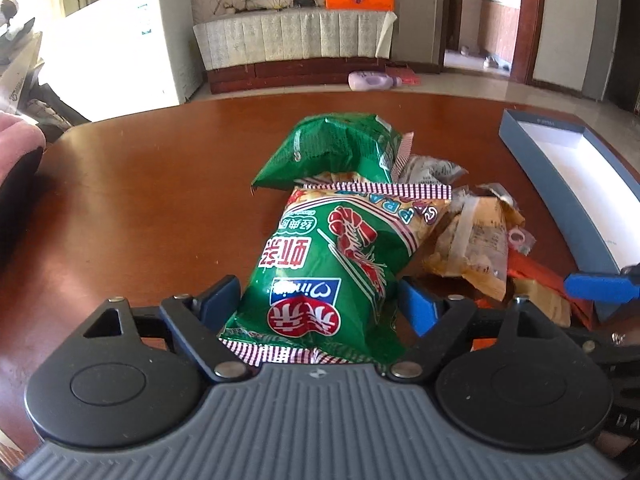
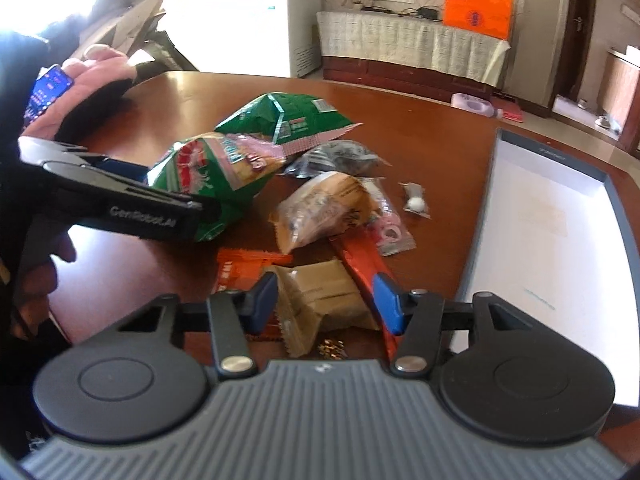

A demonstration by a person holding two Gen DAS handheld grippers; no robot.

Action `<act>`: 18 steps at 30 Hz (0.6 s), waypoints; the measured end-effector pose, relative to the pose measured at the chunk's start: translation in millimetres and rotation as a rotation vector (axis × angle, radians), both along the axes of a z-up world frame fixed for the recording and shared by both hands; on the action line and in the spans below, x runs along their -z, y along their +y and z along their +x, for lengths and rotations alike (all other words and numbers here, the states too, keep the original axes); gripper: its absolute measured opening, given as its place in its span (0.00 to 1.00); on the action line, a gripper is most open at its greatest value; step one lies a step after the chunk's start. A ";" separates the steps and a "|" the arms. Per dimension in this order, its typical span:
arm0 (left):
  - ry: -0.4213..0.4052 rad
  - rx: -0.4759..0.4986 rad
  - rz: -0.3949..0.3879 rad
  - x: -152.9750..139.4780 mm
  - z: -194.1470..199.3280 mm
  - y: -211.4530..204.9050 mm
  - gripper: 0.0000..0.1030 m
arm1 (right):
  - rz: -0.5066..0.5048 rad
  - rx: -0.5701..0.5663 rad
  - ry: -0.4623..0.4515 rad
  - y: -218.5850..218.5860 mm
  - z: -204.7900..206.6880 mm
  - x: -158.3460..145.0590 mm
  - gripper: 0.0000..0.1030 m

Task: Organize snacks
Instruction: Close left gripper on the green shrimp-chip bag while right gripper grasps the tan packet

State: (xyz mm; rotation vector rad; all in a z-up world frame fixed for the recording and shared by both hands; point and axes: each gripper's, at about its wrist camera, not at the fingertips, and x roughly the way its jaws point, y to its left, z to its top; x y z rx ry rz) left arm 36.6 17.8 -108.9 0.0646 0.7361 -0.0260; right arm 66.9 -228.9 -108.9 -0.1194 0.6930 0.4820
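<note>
A pile of snacks lies on the brown table [image 1: 140,200]. My left gripper [image 1: 320,300] has its blue pads against both sides of a green prawn cracker bag [image 1: 324,264], which leans on a second green bag [image 1: 340,148]. The right wrist view shows the left gripper [image 2: 200,208] from the side at that bag [image 2: 216,176]. My right gripper [image 2: 326,304] straddles a tan packet [image 2: 324,296]. Its left pad touches the packet and a thin gap shows at the right pad, above a red packet [image 2: 360,260]. An orange packet [image 2: 248,264] lies beside them.
A blue box lid with a white inside [image 2: 560,220] lies open on the table's right side. Other snacks sit mid-pile: a yellow-brown bag [image 2: 320,208], a grey packet [image 2: 340,156], small sweets [image 2: 414,200]. A person's hand with a phone [image 2: 48,88] rests at the left.
</note>
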 end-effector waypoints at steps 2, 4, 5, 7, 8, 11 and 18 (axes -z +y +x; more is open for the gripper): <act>-0.016 -0.009 0.000 2.0 -0.5 1.0 0.84 | -0.026 -0.021 -0.001 5.7 -1.0 3.0 0.52; -0.032 -0.018 0.004 4.0 -0.3 0.3 0.84 | -0.034 -0.025 -0.007 8.3 -1.9 4.4 0.52; -0.039 -0.019 0.008 4.7 -0.3 -0.3 0.84 | -0.023 -0.025 -0.002 7.4 -1.7 4.5 0.52; -0.047 -0.018 0.019 6.0 -1.0 -1.6 0.83 | -0.022 -0.022 -0.004 7.3 -2.4 4.9 0.51; -0.046 -0.016 0.022 6.4 -0.8 -2.3 0.83 | -0.025 -0.022 -0.006 7.6 -2.9 5.0 0.51; -0.036 -0.015 0.020 6.8 1.4 -2.6 0.83 | -0.029 -0.017 -0.006 7.0 -1.4 6.3 0.51; -0.007 -0.017 0.026 10.1 5.5 -3.3 0.84 | -0.027 0.004 -0.010 9.2 -0.1 6.5 0.53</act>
